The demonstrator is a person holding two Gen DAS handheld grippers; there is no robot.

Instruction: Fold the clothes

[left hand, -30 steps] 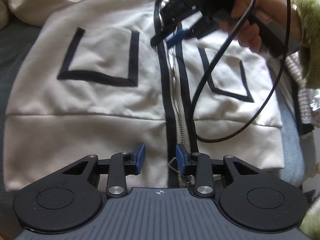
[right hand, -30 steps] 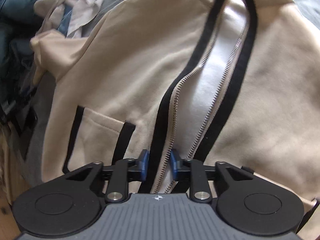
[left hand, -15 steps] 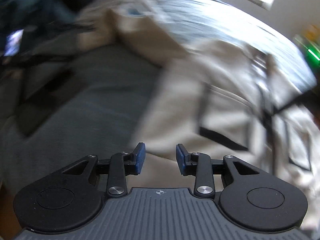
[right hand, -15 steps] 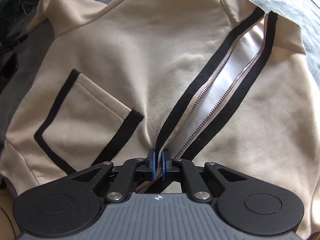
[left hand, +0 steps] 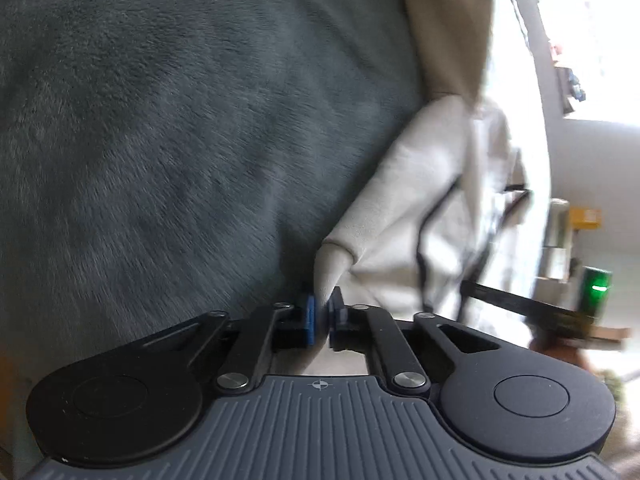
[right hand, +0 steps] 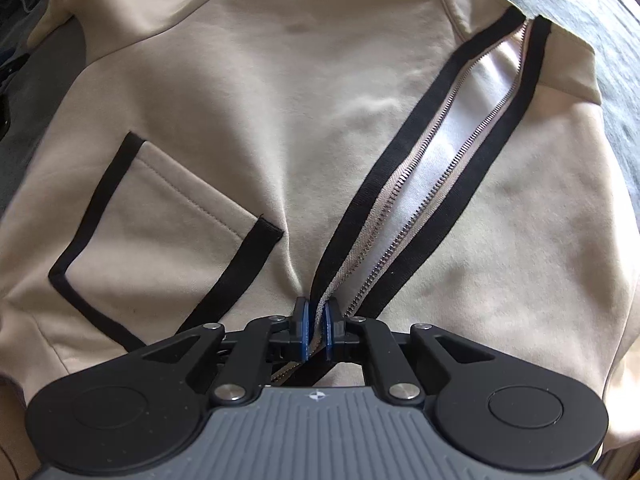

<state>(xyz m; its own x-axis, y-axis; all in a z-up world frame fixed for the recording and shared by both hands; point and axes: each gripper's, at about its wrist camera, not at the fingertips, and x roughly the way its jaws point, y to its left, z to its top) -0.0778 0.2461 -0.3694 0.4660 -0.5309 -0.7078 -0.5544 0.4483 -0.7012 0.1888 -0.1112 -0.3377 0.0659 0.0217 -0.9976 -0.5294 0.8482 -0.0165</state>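
A cream zip-up jacket [right hand: 280,100] with black trim lies spread on a grey blanket [left hand: 160,140]. Its zipper [right hand: 432,184] gapes open toward the collar, and a black-edged pocket [right hand: 160,232] sits left of it. In the right wrist view my right gripper [right hand: 316,326] points down at the jacket front. It is shut on the zipper band where the two black strips meet. In the left wrist view the jacket [left hand: 420,208] is blurred and fills the right side. My left gripper [left hand: 323,314] is shut on a folded corner of the jacket's edge, which pokes up between the blue pads.
The grey blanket [right hand: 600,8] runs past the jacket's collar at the upper right. Dark clutter lies at the far left [right hand: 12,72]. In the left wrist view a bright window and a green-lit device [left hand: 598,290] are at the right.
My left gripper swung from the zipper's lower end to the jacket's side edge, rolled, and closed on a corner of cloth. My right gripper closed on the zipper band.
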